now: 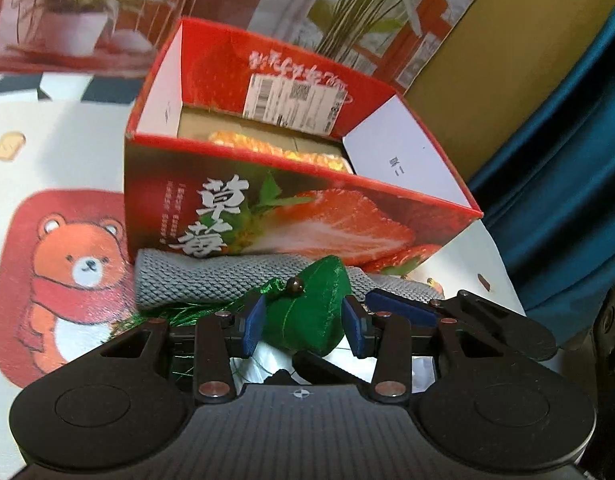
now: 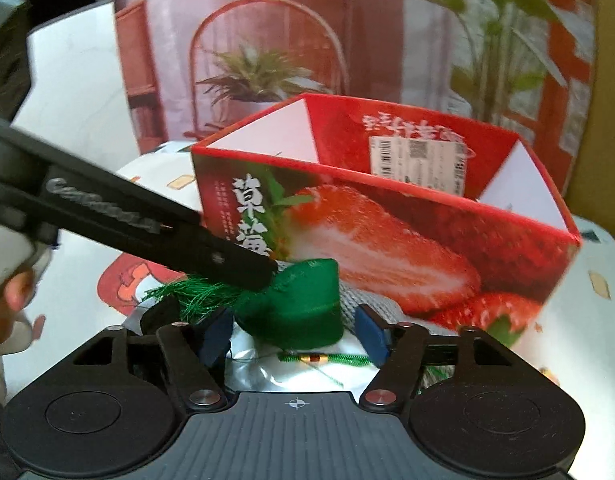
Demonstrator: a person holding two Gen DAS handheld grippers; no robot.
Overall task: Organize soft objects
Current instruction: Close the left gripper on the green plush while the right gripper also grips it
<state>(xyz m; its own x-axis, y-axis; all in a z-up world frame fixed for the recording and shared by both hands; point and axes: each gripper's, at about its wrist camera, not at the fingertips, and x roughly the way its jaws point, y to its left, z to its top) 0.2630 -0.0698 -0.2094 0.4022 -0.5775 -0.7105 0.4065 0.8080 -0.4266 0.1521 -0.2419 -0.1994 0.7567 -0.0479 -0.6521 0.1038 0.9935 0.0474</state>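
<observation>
Pinching the green stuffed zongzi charm point(image 1: 307, 312), the left hand-held gripper point(image 1: 303, 326) holds it low in the frame, before the strawberry box point(image 1: 291, 216); the right hand-held gripper point(image 2: 295, 336) gapes around it.

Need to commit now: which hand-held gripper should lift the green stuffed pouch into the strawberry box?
Left, probably. The left hand-held gripper has the green stuffed fabric pouch between its blue pads; the right hand-held gripper stands wider around it. Red strawberry-printed cardboard box sits directly ahead.
</observation>
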